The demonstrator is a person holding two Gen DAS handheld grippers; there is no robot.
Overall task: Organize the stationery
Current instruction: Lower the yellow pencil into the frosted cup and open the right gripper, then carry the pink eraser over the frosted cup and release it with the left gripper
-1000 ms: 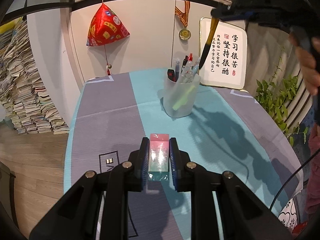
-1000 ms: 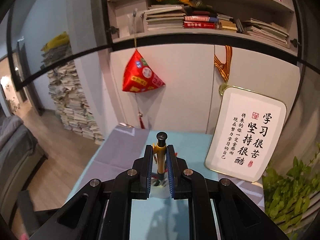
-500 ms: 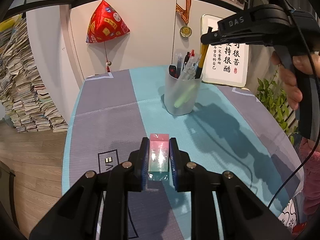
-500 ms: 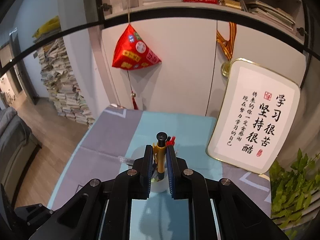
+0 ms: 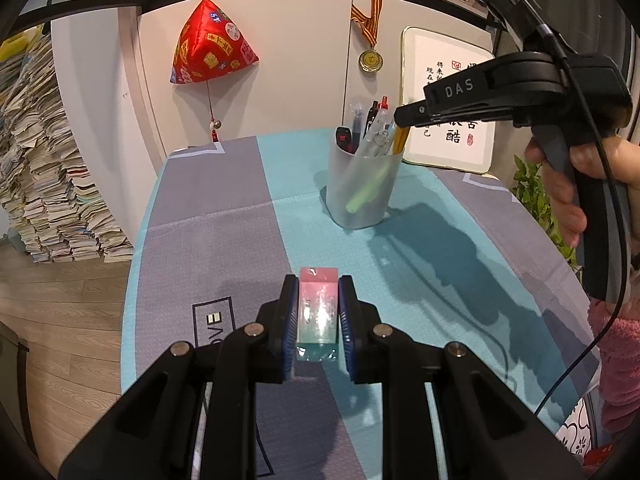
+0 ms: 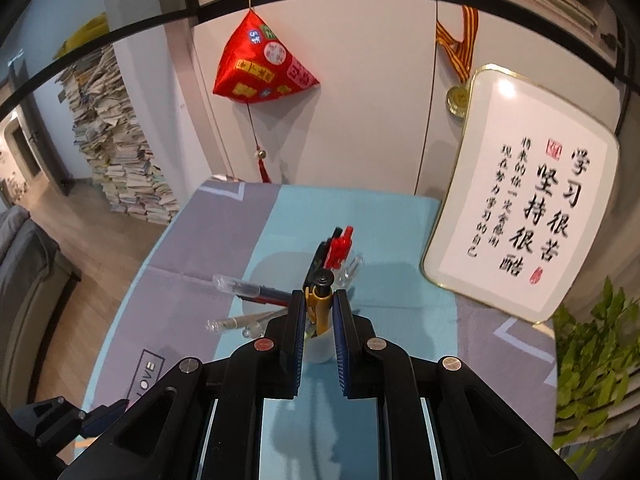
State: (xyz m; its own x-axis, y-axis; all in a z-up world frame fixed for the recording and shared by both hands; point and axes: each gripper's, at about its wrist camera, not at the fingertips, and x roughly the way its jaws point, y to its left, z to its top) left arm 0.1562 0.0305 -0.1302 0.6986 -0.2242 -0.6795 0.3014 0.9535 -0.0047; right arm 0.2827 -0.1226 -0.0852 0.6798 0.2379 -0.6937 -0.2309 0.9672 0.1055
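My left gripper (image 5: pixel 318 312) is shut on a pink and green clear-wrapped eraser box (image 5: pixel 317 312), held low over the tablecloth. A translucent pen cup (image 5: pixel 362 188) with several pens stands at the table's far middle. My right gripper (image 6: pixel 318 308) is shut on a yellow and black pen (image 6: pixel 319 304), directly above the cup (image 6: pixel 320 346), with the pen's lower end inside it. The right gripper also shows in the left wrist view (image 5: pixel 404 118) over the cup's right rim, with the yellow pen (image 5: pixel 400 142) below it.
The table has a grey and teal cloth (image 5: pixel 224 216). A framed calligraphy board (image 6: pixel 524 220) leans on the wall behind the cup. A red hanging ornament (image 5: pixel 212 46) and a medal (image 5: pixel 371 60) hang on the wall. A green plant (image 6: pixel 592 352) is at right, paper stacks (image 5: pixel 44 184) at left.
My right gripper has come down with the yellow pen, from high above the table to the cup, and the pen's tip has entered the cup. My left gripper has stayed put with the eraser box.
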